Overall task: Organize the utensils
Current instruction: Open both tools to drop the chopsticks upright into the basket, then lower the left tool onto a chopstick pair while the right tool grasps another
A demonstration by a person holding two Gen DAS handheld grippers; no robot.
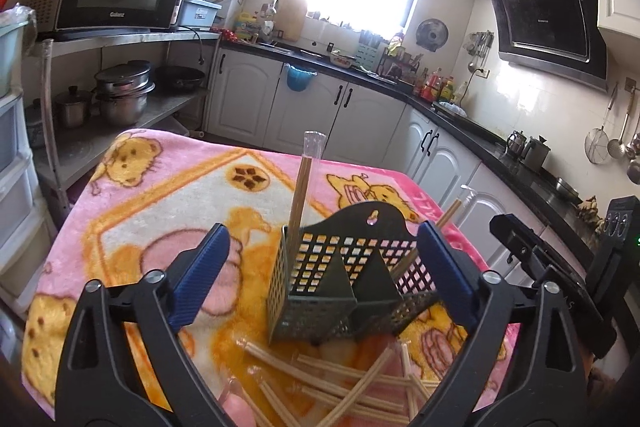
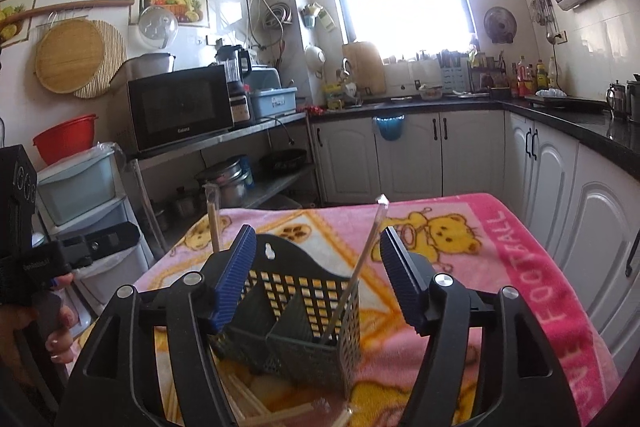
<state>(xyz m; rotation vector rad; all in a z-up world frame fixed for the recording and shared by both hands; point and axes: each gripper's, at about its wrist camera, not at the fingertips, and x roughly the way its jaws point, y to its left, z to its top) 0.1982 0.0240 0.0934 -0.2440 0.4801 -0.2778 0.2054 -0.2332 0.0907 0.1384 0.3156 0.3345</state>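
Observation:
A dark green perforated utensil holder (image 1: 340, 283) (image 2: 288, 323) with dividers stands on the pink bear blanket (image 1: 160, 199). My left gripper (image 1: 322, 247) is open wide, its blue pads on either side of the holder without pressing it. One wrapped chopstick pair (image 1: 305, 183) stands upright in the holder's left compartment. My right gripper (image 2: 318, 243) is open too, with the holder between its pads. A clear-wrapped chopstick pair (image 2: 366, 259) leans in the right compartment. Several loose chopsticks (image 1: 344, 387) lie on the blanket in front of the holder.
The black body of the right-hand tool (image 1: 540, 259) sits close on the right. A hand (image 2: 56, 327) holds the left tool at the far left. A steel rack with a microwave (image 2: 180, 107) and pots stands beyond the table. White cabinets (image 2: 440, 155) run behind and to the right.

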